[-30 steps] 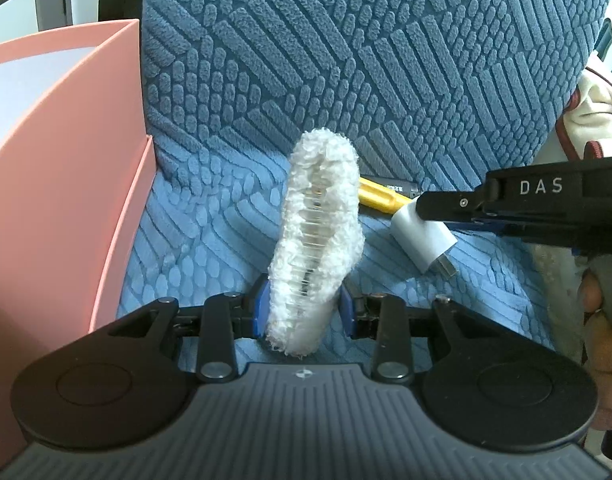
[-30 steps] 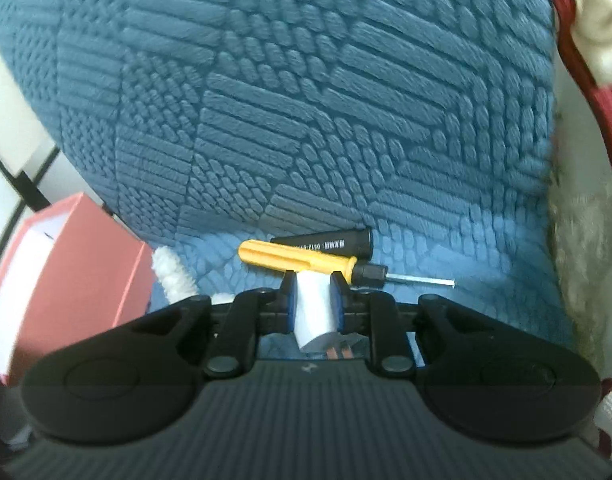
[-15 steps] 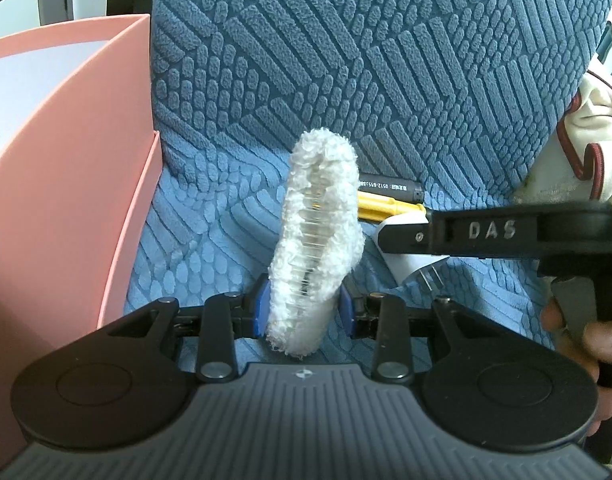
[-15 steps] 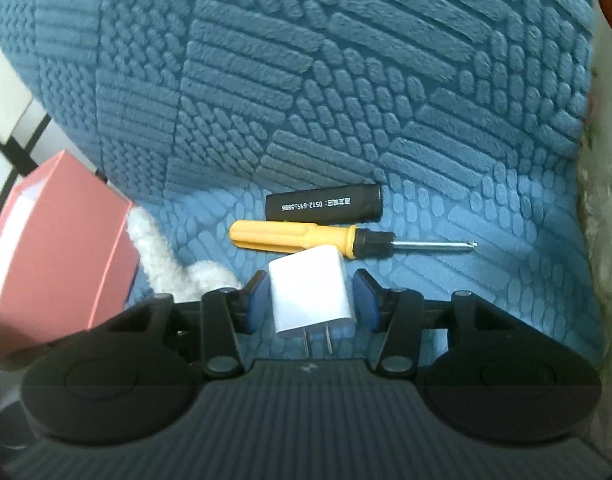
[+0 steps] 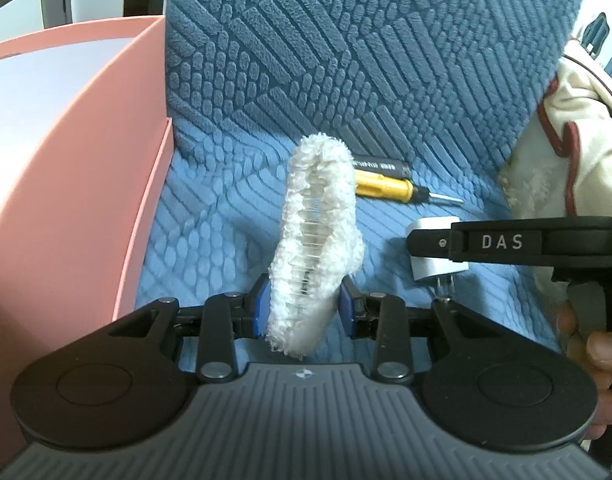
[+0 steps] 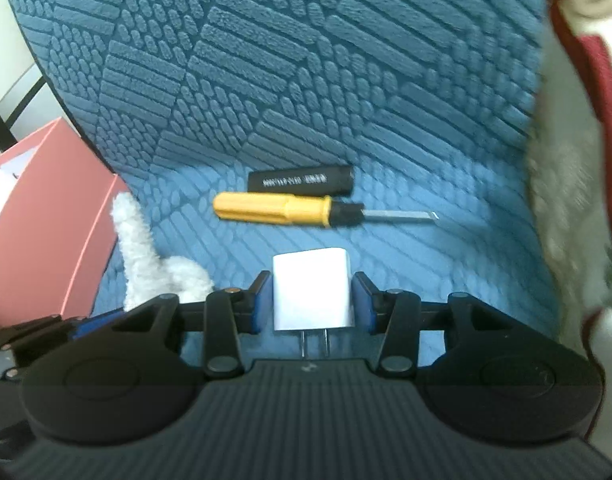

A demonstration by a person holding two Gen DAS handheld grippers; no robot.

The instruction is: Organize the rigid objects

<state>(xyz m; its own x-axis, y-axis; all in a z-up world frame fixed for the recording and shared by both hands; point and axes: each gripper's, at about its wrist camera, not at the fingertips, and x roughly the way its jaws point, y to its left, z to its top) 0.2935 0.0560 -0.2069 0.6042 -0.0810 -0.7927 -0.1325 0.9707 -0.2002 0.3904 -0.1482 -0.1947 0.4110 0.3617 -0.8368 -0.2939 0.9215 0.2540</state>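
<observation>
Nearest in the left wrist view, the left gripper (image 5: pixel 305 308) has its jaws clamped on the lower end of a fluffy white hair clip (image 5: pixel 316 240), which stands up tilted between the blue pads, its clear teeth showing down the middle. Hard on its left rises the pink box (image 5: pixel 86 184), its wall just beside the clip. To the right, the right gripper (image 6: pixel 312 304) reaches in from the side, held by a person's hand (image 5: pixel 598 354).

In the right wrist view the white charger plug (image 6: pixel 312 292) sits between the right gripper's jaws, prongs pointing back toward the camera. The jaws have just been opening and then eased in slightly; narrow gaps show on both sides of the plug, so the pads do not press on it.

Farther off on the blue textured seat cushion (image 6: pixel 446 264) lies the yellow-handled screwdriver (image 6: pixel 290 210), blade pointing right, and just behind it, roughly parallel, a black cylinder with white print (image 6: pixel 302 181) at the foot of the backrest. A cream cloth with red trim (image 5: pixel 566 152) hangs along the right edge.
</observation>
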